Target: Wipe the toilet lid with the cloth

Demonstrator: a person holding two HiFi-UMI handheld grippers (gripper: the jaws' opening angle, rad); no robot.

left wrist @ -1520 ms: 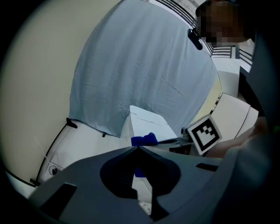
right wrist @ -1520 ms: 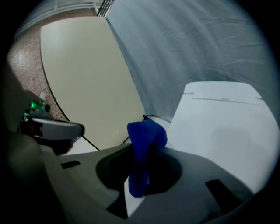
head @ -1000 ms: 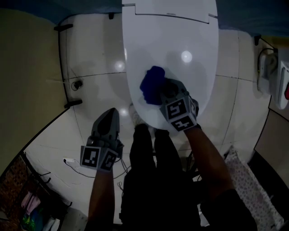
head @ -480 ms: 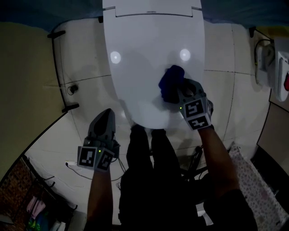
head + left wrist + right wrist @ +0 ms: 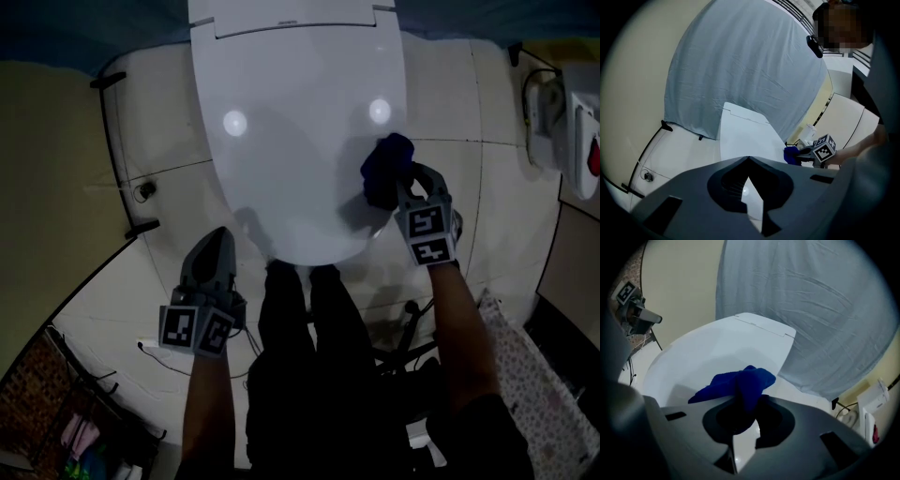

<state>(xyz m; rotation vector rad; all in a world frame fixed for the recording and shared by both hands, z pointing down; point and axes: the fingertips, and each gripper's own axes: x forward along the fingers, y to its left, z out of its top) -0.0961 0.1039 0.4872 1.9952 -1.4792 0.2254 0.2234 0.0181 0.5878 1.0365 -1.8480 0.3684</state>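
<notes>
The white toilet lid [image 5: 291, 141] is down and fills the upper middle of the head view. A blue cloth [image 5: 386, 169] rests on the lid's right edge, and my right gripper [image 5: 401, 187] is shut on it. In the right gripper view the cloth [image 5: 738, 385] bunches out from between the jaws onto the lid [image 5: 708, 352]. My left gripper [image 5: 217, 246] hangs over the floor left of the bowl's front, jaws shut and empty. The left gripper view shows the lid [image 5: 743, 136], the cloth [image 5: 790, 153] and the right gripper [image 5: 820, 151] far off.
White floor tiles [image 5: 94, 300] surround the toilet. A black pipe frame [image 5: 117, 150] stands at the left, with a cable [image 5: 155, 352] on the floor. A white wall fixture [image 5: 562, 122] is at the right. A grey sheet [image 5: 811, 310] hangs behind the toilet. My dark trousers [image 5: 300, 375] stand before the bowl.
My right gripper has dragged the blue cloth from the lid's front middle to its right edge. The left gripper has stayed where it was.
</notes>
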